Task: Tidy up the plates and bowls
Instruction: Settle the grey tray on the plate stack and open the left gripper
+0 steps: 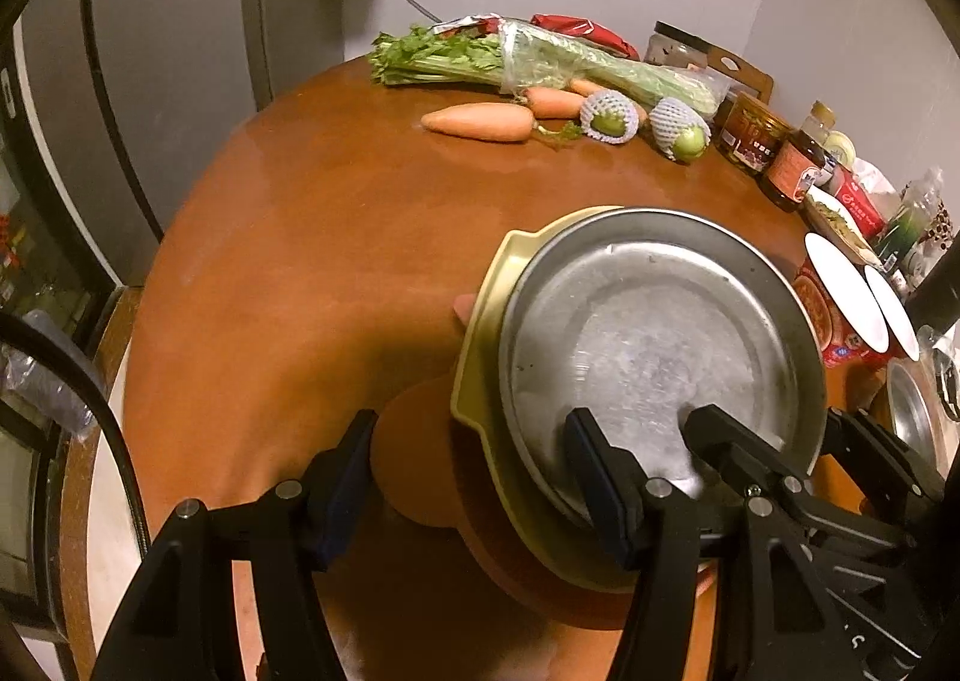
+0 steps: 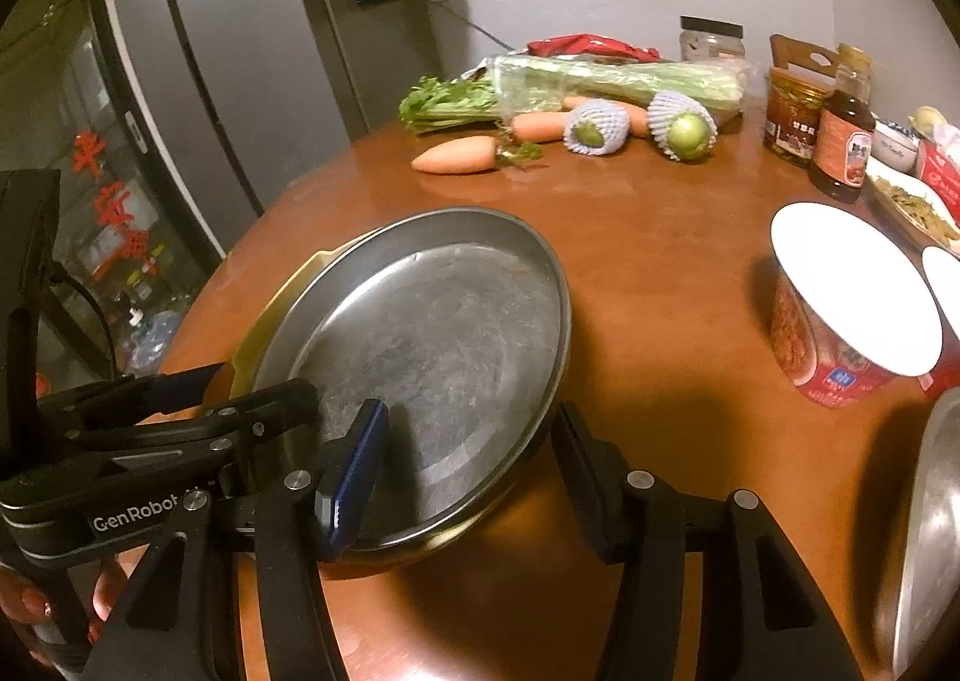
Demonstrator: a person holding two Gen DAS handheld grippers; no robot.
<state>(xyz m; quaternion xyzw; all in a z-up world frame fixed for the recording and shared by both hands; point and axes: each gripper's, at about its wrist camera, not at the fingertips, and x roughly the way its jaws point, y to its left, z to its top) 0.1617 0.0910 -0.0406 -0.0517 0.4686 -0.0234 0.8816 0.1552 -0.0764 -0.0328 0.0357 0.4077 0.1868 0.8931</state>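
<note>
- The shallow round stainless-steel plate (image 1: 660,333) sits stacked on a pale yellow plastic plate with a little handle tab (image 1: 480,357). The pair is on the near side of the round brown wooden table (image 2: 660,237), close to its edge.
- The left gripper (image 1: 474,471) has its jaws roughly halfway apart and straddles the near rim of the stack. One finger is inside the steel plate, the other is out past the yellow plate's edge with bare table showing in the gap. So the rim is between the pads, but as far as I can see nothing is actually pinched.
- The right gripper (image 2: 462,477) is much the same. Its blue-padded finger hovers over the steel plate's floor and the other finger is outside the rim. The jaws are moderately wide and there's visible space on both sides of the rim, so no grip there either.
- Both grippers come at the same plate from the near side, right next to each other and angled down.
- A second shiny metal dish (image 2: 924,531) peeks in at the right edge of the right wrist view, well apart from the stack.
- A red instant-noodle cup with a white lid (image 2: 852,309) stands between that dish and the far clutter.
- At the far side of the table are a bagged bunch of celery (image 2: 576,81), a few orange carrots (image 2: 456,156), two green fruits in white foam netting (image 2: 684,132), and some sauce jars and bottles (image 2: 840,141).
- A grey fridge (image 2: 240,81) stands behind the table.
</note>
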